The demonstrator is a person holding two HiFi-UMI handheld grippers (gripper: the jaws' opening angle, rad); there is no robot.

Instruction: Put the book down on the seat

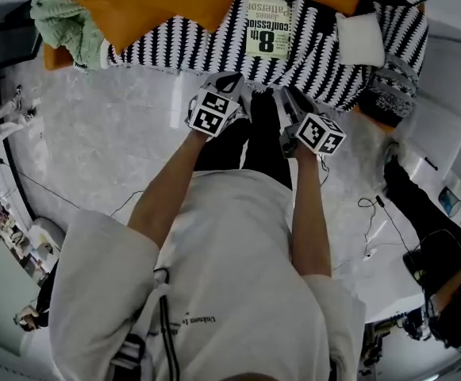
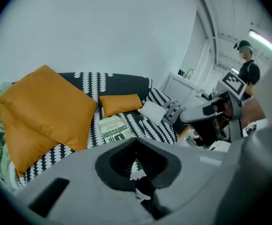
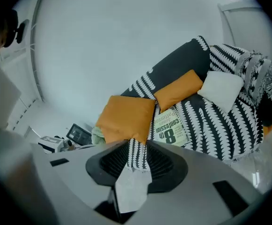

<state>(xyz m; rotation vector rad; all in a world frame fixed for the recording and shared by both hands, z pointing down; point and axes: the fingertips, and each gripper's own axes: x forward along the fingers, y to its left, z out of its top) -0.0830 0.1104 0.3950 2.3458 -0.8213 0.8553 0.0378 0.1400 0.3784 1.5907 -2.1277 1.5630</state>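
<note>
My left gripper and right gripper stand spread and empty, clear of the book, since it already lies flat on the seat.

The person is wearing a white short-sleeved T-shirt; a line of small dark print is running across it near 6 o'clock in the head view. A black cord is hanging down the shirt at 7 o'clock. Dark trousers are showing toward 12 o'clock. The left tongs are carrying the left cube, white with black square markers. The right tongs are carrying a matching right cube. Grey housings are framing dark ribbed pads.
</note>
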